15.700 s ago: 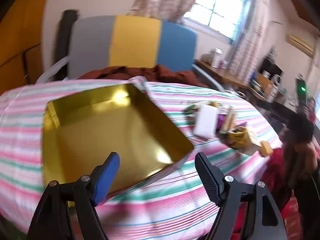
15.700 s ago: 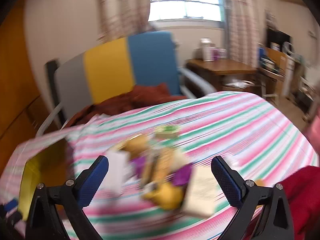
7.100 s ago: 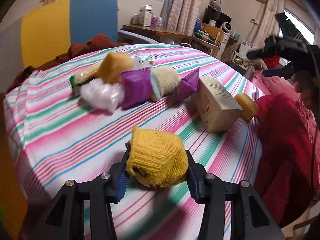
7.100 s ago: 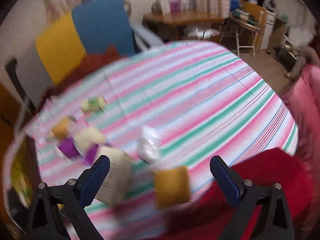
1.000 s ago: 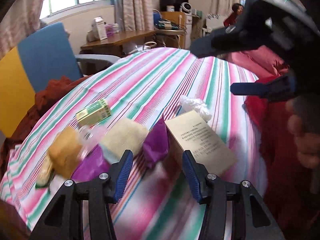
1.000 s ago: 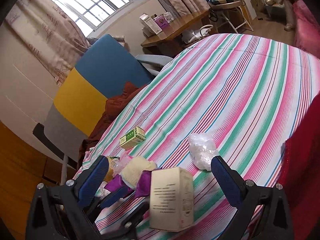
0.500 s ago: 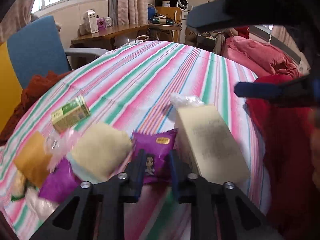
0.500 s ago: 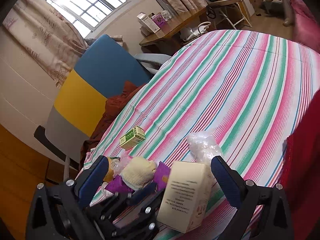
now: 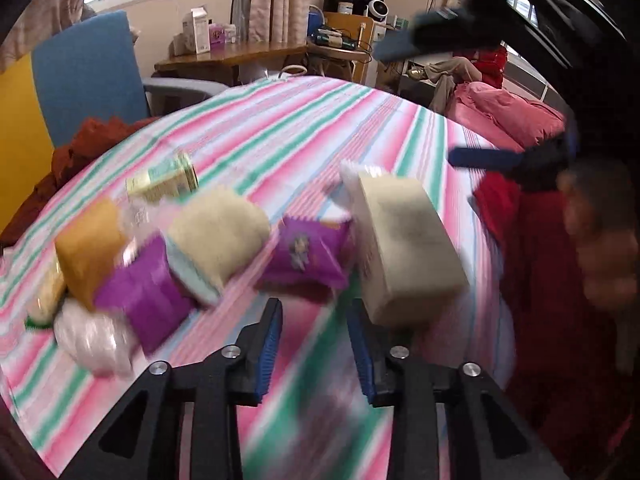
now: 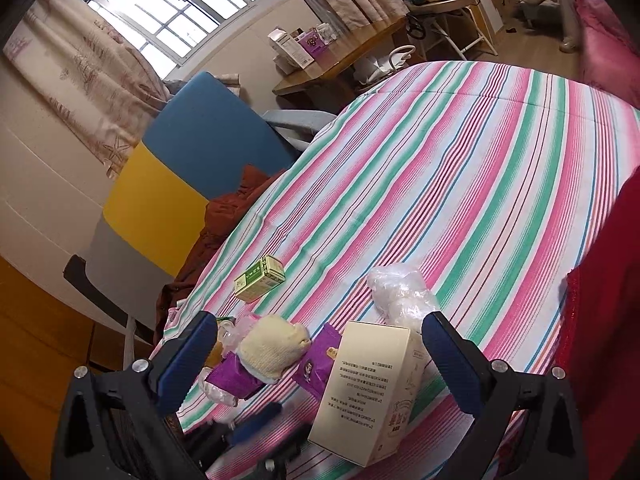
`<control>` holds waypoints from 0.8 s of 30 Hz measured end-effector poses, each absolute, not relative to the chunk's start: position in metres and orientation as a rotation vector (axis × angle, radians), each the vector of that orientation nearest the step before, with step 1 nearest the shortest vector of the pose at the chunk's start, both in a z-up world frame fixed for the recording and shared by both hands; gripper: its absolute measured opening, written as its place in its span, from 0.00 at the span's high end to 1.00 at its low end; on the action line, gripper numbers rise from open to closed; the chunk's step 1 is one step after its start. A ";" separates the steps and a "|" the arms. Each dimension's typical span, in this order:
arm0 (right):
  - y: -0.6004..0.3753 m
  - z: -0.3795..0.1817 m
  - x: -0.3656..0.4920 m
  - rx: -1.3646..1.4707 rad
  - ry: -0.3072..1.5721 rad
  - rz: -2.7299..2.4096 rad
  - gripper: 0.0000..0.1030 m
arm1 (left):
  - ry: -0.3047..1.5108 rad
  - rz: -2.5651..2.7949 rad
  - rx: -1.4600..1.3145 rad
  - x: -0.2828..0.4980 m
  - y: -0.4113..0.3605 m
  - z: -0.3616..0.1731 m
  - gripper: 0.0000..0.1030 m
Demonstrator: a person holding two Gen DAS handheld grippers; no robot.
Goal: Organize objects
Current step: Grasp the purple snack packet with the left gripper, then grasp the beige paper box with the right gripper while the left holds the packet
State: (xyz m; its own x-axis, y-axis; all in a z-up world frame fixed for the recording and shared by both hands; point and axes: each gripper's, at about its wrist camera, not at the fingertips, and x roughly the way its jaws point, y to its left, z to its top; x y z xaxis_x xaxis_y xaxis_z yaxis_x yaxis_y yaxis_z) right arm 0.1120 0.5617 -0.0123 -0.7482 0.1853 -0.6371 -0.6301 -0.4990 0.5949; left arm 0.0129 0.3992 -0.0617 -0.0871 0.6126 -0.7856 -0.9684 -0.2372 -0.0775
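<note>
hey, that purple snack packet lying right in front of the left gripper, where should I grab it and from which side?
Probably the near edge of the purple snack packet, coming in low and straight ahead with the left gripper. The packet lies flat on the striped tablecloth, wedged between the cream knit pouch and the beige box, so its sides look blocked; only the near edge is free.

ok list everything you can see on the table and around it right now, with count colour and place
cream box: 1, cream, table's near edge
purple snack packets: 2, purple, left of box
knitted bundles: 2, cream and mustard, among packets
green box: 1, green, behind pile
clear plastic wads: 2, whitish, behind box and pile's left end
striped tablecloth: 1, pink-green-white
chair: 1, blue-yellow-grey, behind table
left gripper: open, empty, near packet
right gripper: open, above box
</note>
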 end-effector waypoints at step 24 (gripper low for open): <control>0.566 -0.016 0.114 -0.667 1.226 2.244 0.00 | 0.608 1.521 -0.864 0.018 0.436 -0.072 0.68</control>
State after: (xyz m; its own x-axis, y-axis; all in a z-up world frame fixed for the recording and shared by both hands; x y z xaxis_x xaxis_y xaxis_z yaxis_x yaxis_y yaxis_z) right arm 0.1137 0.5663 -0.0161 -0.7582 0.1864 -0.6248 -0.6265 -0.4737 0.6189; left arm 0.0181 0.4357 -0.0723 0.0007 0.5931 -0.8051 -0.9848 -0.1395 -0.1037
